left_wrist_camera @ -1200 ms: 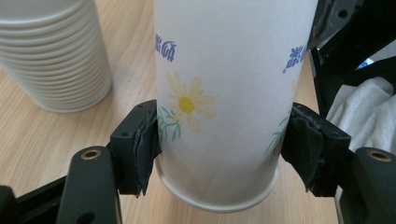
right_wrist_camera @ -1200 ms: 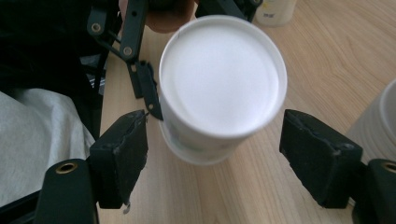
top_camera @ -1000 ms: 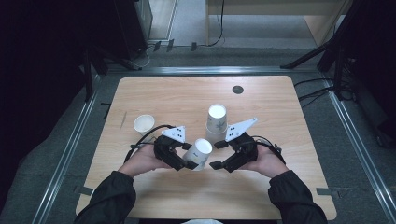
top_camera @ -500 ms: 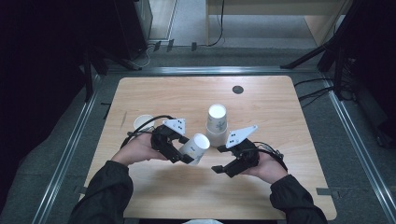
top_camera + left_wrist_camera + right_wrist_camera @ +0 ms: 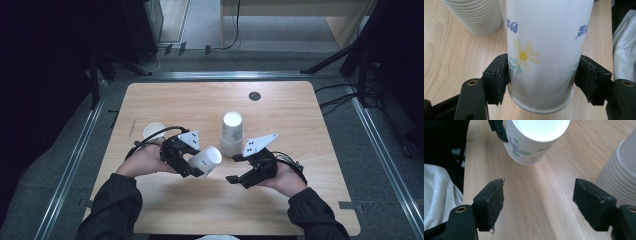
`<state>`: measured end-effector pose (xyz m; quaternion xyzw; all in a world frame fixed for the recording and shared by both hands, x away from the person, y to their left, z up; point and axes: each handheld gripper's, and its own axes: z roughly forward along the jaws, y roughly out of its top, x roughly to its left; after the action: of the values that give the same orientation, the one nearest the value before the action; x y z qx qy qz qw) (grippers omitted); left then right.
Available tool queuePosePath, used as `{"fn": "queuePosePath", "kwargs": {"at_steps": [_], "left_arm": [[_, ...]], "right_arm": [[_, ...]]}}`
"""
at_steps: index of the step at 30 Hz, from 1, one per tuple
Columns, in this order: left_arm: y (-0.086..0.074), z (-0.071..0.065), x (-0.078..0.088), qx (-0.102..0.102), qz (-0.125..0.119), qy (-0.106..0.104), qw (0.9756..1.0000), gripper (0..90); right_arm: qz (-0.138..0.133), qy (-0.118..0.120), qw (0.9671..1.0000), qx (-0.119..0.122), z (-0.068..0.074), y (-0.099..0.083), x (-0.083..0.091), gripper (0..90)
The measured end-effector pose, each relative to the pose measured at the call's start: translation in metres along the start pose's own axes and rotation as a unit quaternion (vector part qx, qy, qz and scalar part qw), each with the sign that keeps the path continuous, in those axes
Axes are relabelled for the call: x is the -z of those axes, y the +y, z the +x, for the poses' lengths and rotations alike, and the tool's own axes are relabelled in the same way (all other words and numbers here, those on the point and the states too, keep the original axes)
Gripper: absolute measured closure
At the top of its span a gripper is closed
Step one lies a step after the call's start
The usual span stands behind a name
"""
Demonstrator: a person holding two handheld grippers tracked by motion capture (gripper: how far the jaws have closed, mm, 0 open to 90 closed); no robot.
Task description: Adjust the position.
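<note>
A white paper cup (image 5: 207,159) with a yellow flower print (image 5: 544,50) lies tilted above the table, its mouth toward the right gripper. My left gripper (image 5: 196,169) is shut on it, the pads (image 5: 501,75) pressing both sides near its base. My right gripper (image 5: 231,168) faces the cup from a short gap away. Its jaws have just been closing, with only bare wood between the pads (image 5: 491,200), and it still stands open. In the right gripper view the cup's mouth (image 5: 534,137) hangs ahead of the gripper (image 5: 539,197).
An upside-down stack of paper cups (image 5: 232,132) stands just beyond both grippers, close on the right in the right gripper view (image 5: 621,175). A single upright cup (image 5: 154,132) sits at the left. A dark round disc (image 5: 254,96) lies in the wooden table (image 5: 300,115) near its far edge.
The left gripper has drawn the cup slightly left, away from the right gripper, which was close against the cup before. The right gripper's jaws stand a little narrower.
</note>
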<state>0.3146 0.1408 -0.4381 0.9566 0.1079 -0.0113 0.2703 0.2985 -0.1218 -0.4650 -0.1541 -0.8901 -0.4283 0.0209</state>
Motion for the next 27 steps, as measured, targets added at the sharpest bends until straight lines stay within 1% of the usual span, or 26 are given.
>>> {"fn": "queuePosePath", "kwargs": {"at_steps": [1,7,11,13,14,16,20,22,26,27], "left_arm": [[0.001,-0.001,-0.001,-0.001,0.003,0.002,1.0000,31.4],[0.005,-0.006,-0.010,-0.013,0.027,-0.001,0.9995,31.4],[0.008,-0.011,-0.017,-0.021,0.047,-0.006,0.9987,31.2],[0.009,-0.012,-0.020,-0.022,0.052,-0.005,0.9984,31.2],[0.010,-0.013,-0.021,-0.027,0.056,-0.004,0.9981,31.2],[0.013,-0.016,-0.023,-0.028,0.057,-0.005,0.9979,31.2],[0.021,-0.023,-0.022,-0.042,0.054,-0.008,0.9976,31.3],[0.024,-0.025,-0.023,-0.043,0.056,-0.007,0.9975,31.3],[0.025,-0.026,-0.029,-0.046,0.068,-0.012,0.9965,31.3],[0.025,-0.027,-0.030,-0.044,0.068,-0.013,0.9966,31.3]], "right_arm": [[0.000,0.002,1.0000,0.000,0.000,0.000,-0.001,25.3],[0.009,0.007,0.9999,0.002,0.001,0.001,-0.007,25.2],[0.013,0.011,0.9998,0.005,0.002,0.001,-0.010,25.2],[0.012,0.014,0.9998,0.006,0.002,0.001,-0.011,25.2],[0.012,0.014,0.9998,0.006,0.002,0.001,-0.011,25.3],[0.014,0.017,0.9997,0.009,0.003,0.001,-0.012,25.2],[0.009,0.025,0.9996,0.010,0.002,0.001,-0.012,25.6],[0.005,0.030,0.9995,0.013,0.002,0.002,-0.013,25.5],[0.007,0.038,0.9990,0.021,0.005,0.004,-0.016,27.3],[0.007,0.039,0.9989,0.023,0.006,0.004,-0.018,27.9]]}}
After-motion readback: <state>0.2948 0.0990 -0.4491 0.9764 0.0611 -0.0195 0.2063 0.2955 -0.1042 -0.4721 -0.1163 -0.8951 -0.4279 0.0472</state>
